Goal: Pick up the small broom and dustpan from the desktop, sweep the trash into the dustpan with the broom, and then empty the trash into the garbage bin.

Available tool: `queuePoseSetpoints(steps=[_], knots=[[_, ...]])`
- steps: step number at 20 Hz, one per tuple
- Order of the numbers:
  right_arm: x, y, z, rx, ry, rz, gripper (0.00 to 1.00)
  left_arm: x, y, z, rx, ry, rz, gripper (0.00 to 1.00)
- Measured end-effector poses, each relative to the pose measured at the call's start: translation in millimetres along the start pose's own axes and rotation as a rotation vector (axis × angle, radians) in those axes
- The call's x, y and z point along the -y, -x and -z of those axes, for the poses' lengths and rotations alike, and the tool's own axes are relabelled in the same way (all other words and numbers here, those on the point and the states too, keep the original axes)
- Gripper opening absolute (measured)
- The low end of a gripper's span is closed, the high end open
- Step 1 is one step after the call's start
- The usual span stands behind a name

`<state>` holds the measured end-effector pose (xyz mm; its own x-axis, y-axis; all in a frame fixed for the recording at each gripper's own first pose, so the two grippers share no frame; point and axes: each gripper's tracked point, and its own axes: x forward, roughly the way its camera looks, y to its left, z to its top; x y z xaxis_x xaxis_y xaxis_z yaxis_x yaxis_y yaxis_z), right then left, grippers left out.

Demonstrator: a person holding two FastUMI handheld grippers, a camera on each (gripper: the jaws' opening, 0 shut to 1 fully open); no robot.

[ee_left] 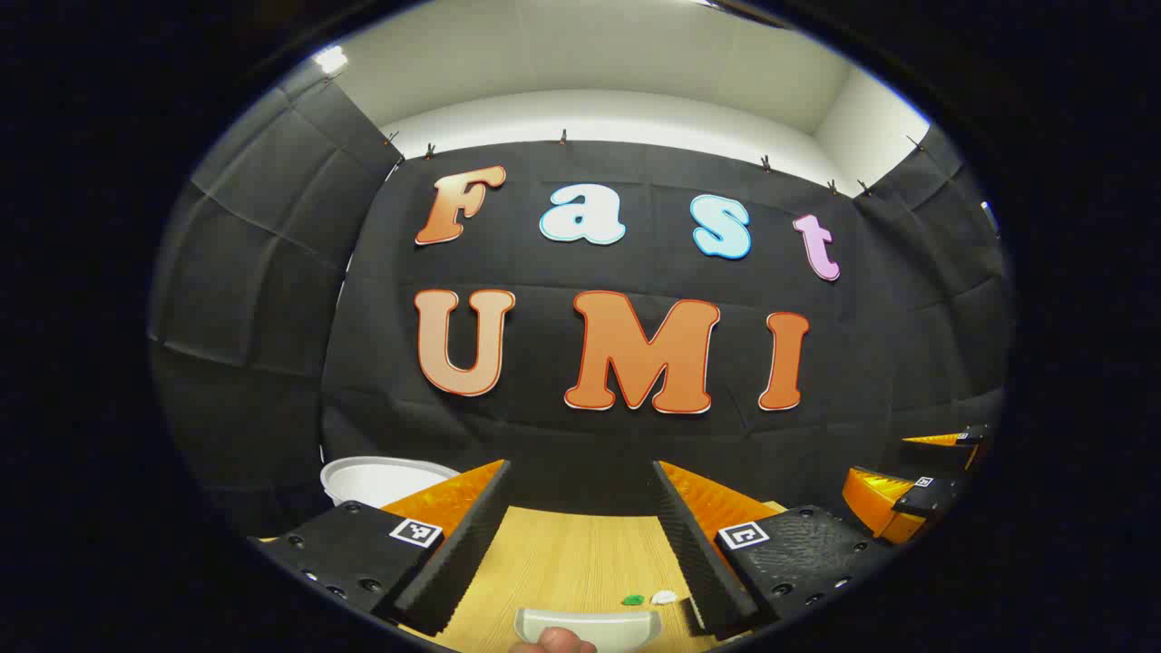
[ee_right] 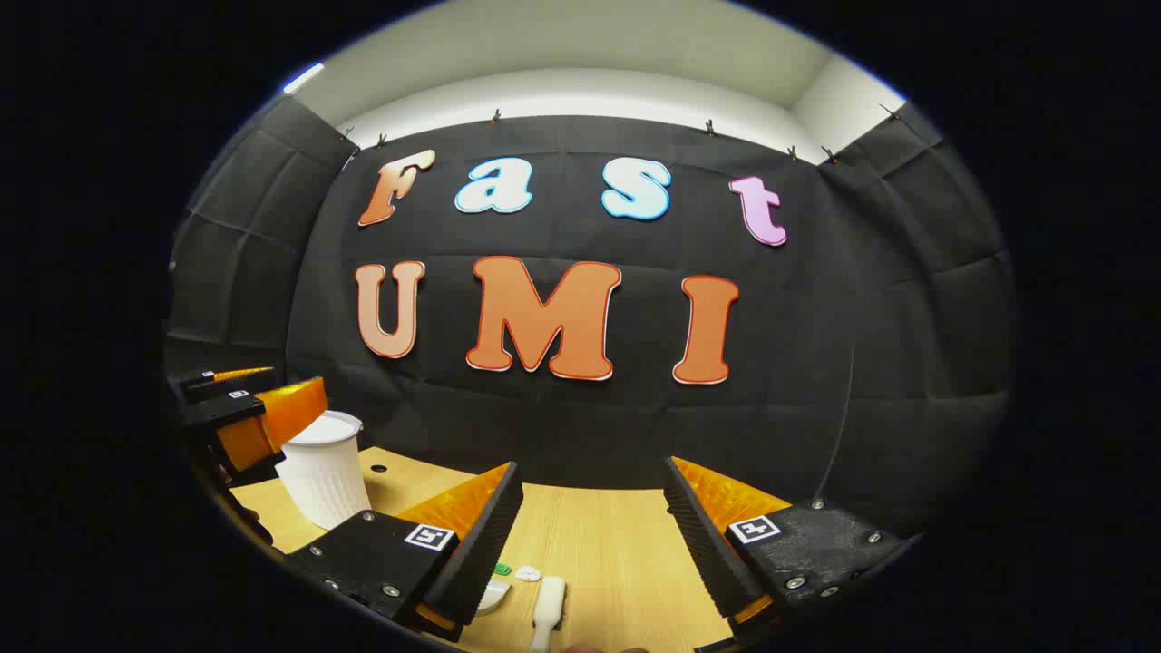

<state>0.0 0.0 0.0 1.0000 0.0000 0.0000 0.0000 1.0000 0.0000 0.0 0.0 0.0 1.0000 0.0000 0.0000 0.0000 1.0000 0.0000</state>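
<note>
Left gripper view
Left gripper (ee_left: 580,526): fingers spread wide apart, nothing between them, held above the wooden desktop (ee_left: 562,553).
Dustpan (ee_left: 588,628): pale grey, at the bottom edge between the two fingers, with a fingertip (ee_left: 553,642) of the person showing just below it.
Trash: a green scrap (ee_left: 632,599) and a white scrap (ee_left: 664,597) lie side by side on the desktop, close to the inner edge of the right-hand finger, just beyond the dustpan.
Garbage bin (ee_left: 381,479): white, its rim rising behind the left-hand finger.
Other gripper (ee_left: 916,490): orange and black, far off to the right – whether it is open, I cannot tell here.

Right gripper view
Right gripper (ee_right: 590,535): fingers wide apart, gripping nothing.
Broom (ee_right: 547,612): white handle lying on the desktop between the fingers, nearer the left-hand one.
Trash: the scraps sit beside the left-hand finger's inner edge – just beyond the broom.
Garbage bin: upright, left of the left-hand finger.
</note>
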Motion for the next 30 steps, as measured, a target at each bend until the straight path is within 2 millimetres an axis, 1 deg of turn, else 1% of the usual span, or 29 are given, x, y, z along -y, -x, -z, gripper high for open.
queuePoseSetpoints(steps=[2,4,7,10,12,14,16,17,19,20,22,24,27,30], knots=[[-2.0,0.5,-13.6,0.049,-0.001,-0.006,0.94,7.6,-0.4,-1.3,0.007,-0.016,0.008,0.94],[-10.4,0.0,-16.5,0.067,-0.009,-0.028,0.94,12.0,-0.8,-0.3,0.005,-0.021,0.01,0.94],[-8.7,-2.9,-6.0,0.035,-0.017,-0.024,0.94,20.3,-0.6,9.6,-0.022,-0.027,0.022,0.94],[0.2,-3.2,4.4,-0.002,-0.024,0.003,0.94,31.5,2.7,16.8,-0.049,-0.033,0.048,0.95],[-0.1,-0.2,4.3,-0.007,-0.05,0.0,0.94,39.3,3.6,17.9,-0.056,-0.032,0.071,0.95],[0.5,-1.8,4.3,-0.006,-0.053,0.004,0.94,45.4,6.8,20.8,-0.064,-0.027,0.092,0.95],[-0.1,-1.9,7.3,-0.016,-0.052,0.001,0.94,43.9,5.7,26.4,-0.08,-0.031,0.086,0.95],[-1.4,-2.9,10.7,-0.032,-0.049,-0.004,0.94,39.8,6.0,31.4,-0.094,-0.051,0.075,0.94],[-1.1,-2.4,23.6,-0.079,-0.057,0.001,0.94,36.7,7.6,36.7,-0.109,-0.065,0.064,0.95],[0.6,-1.6,25.5,-0.09,-0.068,0.008,0.94,35.9,8.2,37.5,-0.115,-0.061,0.062,0.95],[7.4,-0.5,24.7,-0.088,-0.074,0.024,0.94,34.8,9.9,38.7,-0.119,-0.059,0.058,0.95],[10.0,0.2,20.2,-0.071,-0.071,0.034,0.94,35.9,10.1,39.8,-0.121,-0.058,0.062,0.94],[3.5,1.9,21.8,-0.067,-0.061,0.013,0.94,39.9,13.0,41.9,-0.127,-0.059,0.072,0.95],[3.9,3.0,23.4,-0.073,-0.044,0.007,0.94,41.8,12.8,43.8,-0.136,-0.058,0.076,0.95]])
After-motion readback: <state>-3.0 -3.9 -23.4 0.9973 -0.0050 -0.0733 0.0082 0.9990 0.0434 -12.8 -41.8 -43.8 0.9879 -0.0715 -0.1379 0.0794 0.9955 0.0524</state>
